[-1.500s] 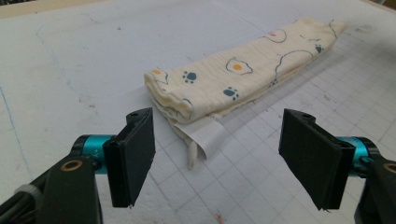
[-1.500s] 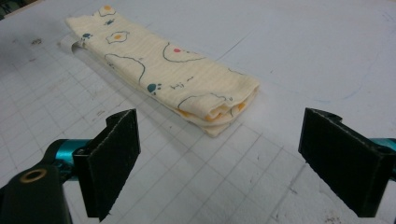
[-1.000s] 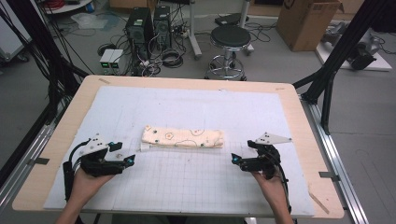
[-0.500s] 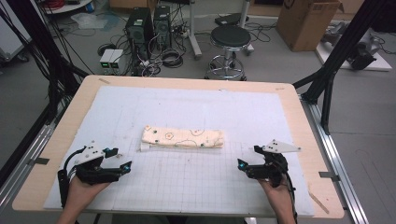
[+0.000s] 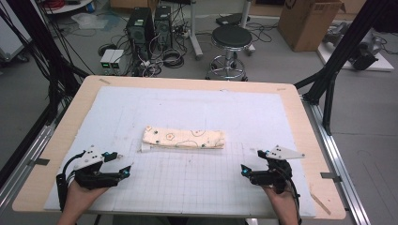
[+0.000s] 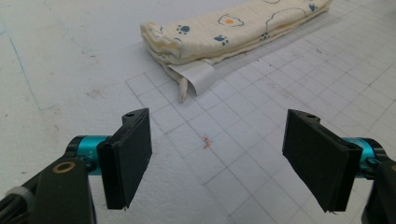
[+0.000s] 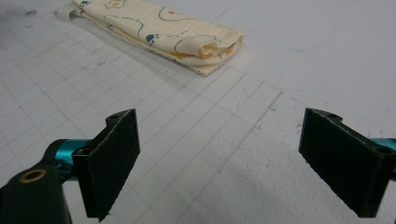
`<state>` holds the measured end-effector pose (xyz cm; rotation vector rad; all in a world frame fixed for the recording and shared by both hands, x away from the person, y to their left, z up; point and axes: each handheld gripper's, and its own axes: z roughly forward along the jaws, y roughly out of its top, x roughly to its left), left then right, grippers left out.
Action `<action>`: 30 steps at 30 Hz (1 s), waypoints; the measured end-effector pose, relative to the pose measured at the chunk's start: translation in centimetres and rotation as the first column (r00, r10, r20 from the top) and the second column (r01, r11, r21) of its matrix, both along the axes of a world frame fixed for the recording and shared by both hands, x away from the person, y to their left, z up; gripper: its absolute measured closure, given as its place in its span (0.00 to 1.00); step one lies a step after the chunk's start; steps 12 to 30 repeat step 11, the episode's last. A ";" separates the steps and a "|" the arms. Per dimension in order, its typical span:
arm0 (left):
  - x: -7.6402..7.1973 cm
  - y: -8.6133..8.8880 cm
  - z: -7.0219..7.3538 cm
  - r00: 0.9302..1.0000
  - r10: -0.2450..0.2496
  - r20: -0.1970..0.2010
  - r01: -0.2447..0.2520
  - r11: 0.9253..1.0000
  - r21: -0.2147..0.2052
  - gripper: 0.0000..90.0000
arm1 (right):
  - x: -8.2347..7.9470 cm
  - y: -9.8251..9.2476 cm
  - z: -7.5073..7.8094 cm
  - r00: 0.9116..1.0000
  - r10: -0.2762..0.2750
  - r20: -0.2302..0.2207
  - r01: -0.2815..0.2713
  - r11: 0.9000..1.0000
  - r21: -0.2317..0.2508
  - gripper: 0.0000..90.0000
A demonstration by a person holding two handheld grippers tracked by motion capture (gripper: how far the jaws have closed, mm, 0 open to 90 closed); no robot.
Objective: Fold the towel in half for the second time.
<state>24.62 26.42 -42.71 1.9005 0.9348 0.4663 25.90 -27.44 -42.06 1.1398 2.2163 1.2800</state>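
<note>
A folded cream cloth printed with small paw and cloud motifs (image 5: 184, 138) lies as a long flat bundle near the middle of the white gridded foam mat (image 5: 197, 108) that covers the wooden table top (image 5: 300, 117). Nothing rests on the cloth, and it is not inside anything; it sits straight on the mat. At its left end a white sewn-in label (image 6: 194, 77) pokes out from between the layers and lies flat on the mat, touching the cloth's edge.

The left gripper (image 5: 121, 165) sits nearer the person than the cloth and off beyond its label end, well apart from it. In the left gripper view its two black jaw pads (image 6: 126, 163) stand wide apart with bare mat between them, holding nothing and touching nothing; the label end of the cloth lies ahead of them. A small reddish speck (image 6: 205, 140) marks the mat between the jaws and the cloth.

The right gripper (image 5: 244, 171) is on the near side of the cloth too, out past its other end and clear of it. In the right gripper view its black pads (image 7: 109, 163) are likewise spread wide, empty, with only gridded mat between them and the rolled end of the cloth ahead.
</note>
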 end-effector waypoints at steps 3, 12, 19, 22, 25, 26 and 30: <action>0.1 0.0 -0.1 1.000 0.003 -0.001 -0.003 1.000 -0.002 0.27 | -0.4 -0.2 -0.1 1.000 -0.001 0.005 0.001 1.000 0.000 0.13; 0.2 -0.4 -0.2 1.000 -0.007 0.003 0.007 1.000 0.004 0.27 | -0.4 -0.1 -0.3 1.000 -0.002 0.000 0.002 1.000 -0.006 0.13; 0.2 -0.4 -0.2 1.000 -0.007 0.003 0.007 1.000 0.004 0.27 | -0.4 -0.1 -0.3 1.000 -0.002 0.000 0.002 1.000 -0.006 0.13; 0.2 -0.4 -0.2 1.000 -0.007 0.003 0.007 1.000 0.004 0.27 | -0.4 -0.1 -0.3 1.000 -0.002 0.000 0.002 1.000 -0.006 0.13; 0.2 -0.4 -0.2 1.000 -0.007 0.003 0.007 1.000 0.004 0.27 | -0.4 -0.1 -0.3 1.000 -0.002 0.000 0.002 1.000 -0.006 0.13; 0.2 -0.4 -0.2 1.000 -0.007 0.003 0.007 1.000 0.004 0.27 | -0.4 -0.1 -0.3 1.000 -0.002 0.000 0.002 1.000 -0.006 0.13; 0.2 -0.4 -0.2 1.000 -0.007 0.003 0.007 1.000 0.004 0.27 | -0.4 -0.1 -0.3 1.000 -0.002 0.000 0.002 1.000 -0.006 0.13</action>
